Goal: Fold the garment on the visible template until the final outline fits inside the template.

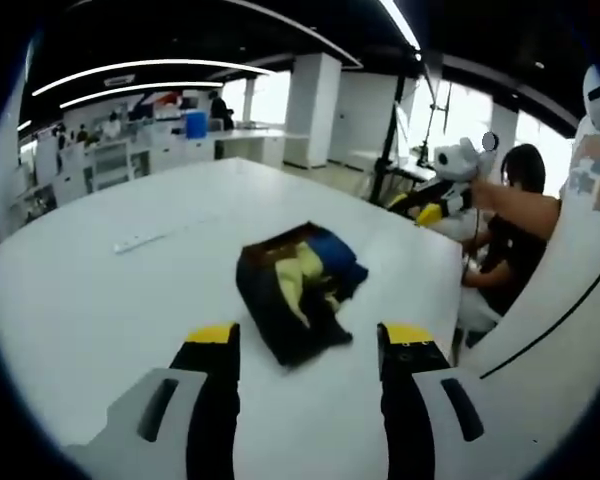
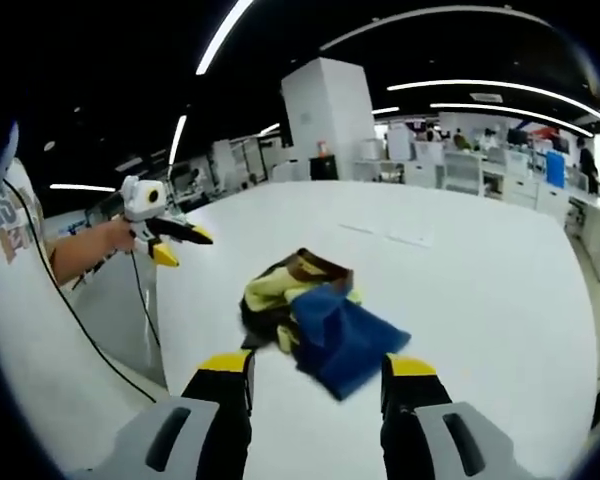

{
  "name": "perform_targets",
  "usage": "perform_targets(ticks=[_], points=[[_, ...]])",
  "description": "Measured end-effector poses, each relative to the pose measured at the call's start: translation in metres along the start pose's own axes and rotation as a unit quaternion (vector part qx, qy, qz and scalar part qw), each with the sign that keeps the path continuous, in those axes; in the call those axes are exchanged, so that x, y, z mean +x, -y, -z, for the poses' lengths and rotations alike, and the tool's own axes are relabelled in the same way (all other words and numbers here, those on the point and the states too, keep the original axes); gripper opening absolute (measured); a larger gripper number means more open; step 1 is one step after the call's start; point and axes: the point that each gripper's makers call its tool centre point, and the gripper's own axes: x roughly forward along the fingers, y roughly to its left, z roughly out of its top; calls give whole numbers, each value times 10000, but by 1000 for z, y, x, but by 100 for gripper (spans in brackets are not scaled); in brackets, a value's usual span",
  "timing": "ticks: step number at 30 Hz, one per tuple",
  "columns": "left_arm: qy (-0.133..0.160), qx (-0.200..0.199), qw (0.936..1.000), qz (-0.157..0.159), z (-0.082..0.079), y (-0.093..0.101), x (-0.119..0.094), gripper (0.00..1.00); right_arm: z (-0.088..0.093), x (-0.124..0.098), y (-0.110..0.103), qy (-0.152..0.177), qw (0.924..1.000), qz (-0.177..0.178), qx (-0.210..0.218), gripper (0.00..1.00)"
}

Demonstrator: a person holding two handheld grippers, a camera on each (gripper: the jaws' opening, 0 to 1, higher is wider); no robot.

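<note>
A folded garment (image 1: 298,290), black with yellow and blue patches, lies in a loose bundle on the white table (image 1: 100,300). My left gripper (image 1: 310,340) is open just short of it, nothing between its jaws. From the other side the garment (image 2: 315,315) shows a blue flap spread toward my right gripper (image 2: 320,370), which is open at the flap's edge and holds nothing. The right gripper (image 1: 415,207), held in a hand, hangs off the table's far edge in the left gripper view. The left gripper (image 2: 185,245) shows at the table's left edge in the right gripper view.
A thin white strip (image 1: 145,240) lies on the table beyond the garment. A person with dark hair (image 1: 520,200) sits past the table's right edge. A black cable (image 2: 90,330) runs along the left. Desks and shelves (image 2: 460,165) stand far behind.
</note>
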Motion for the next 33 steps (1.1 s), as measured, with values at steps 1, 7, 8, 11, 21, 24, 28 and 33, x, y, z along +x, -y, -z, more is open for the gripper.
perform_targets(ticks=[1,7,8,11,21,24,28,33], points=[[-21,1,10000,1,1,-1,1,52,0,1,0,-2,10000,-6,10,48],[-46,-32,10000,-34,2,-5,3,51,-2,3,0,31,10000,-25,66,47],[-53,-34,10000,-32,3,-5,3,51,-2,3,0,41,10000,-28,81,47],[-97,-46,9999,-3,6,-7,7,51,-2,5,0,12,9999,-47,108,47],[-148,-60,9999,-30,7,-13,12,48,-4,14,3,-34,9999,-80,67,46],[-180,-64,9998,-27,8,-14,14,46,-4,17,1,-32,9999,-131,84,46],[-208,-79,9998,-18,9,-14,17,46,-3,21,2,-68,9999,-136,50,44],[-218,-92,9997,-38,9,-20,21,44,-5,27,6,-62,9999,-125,46,40]])
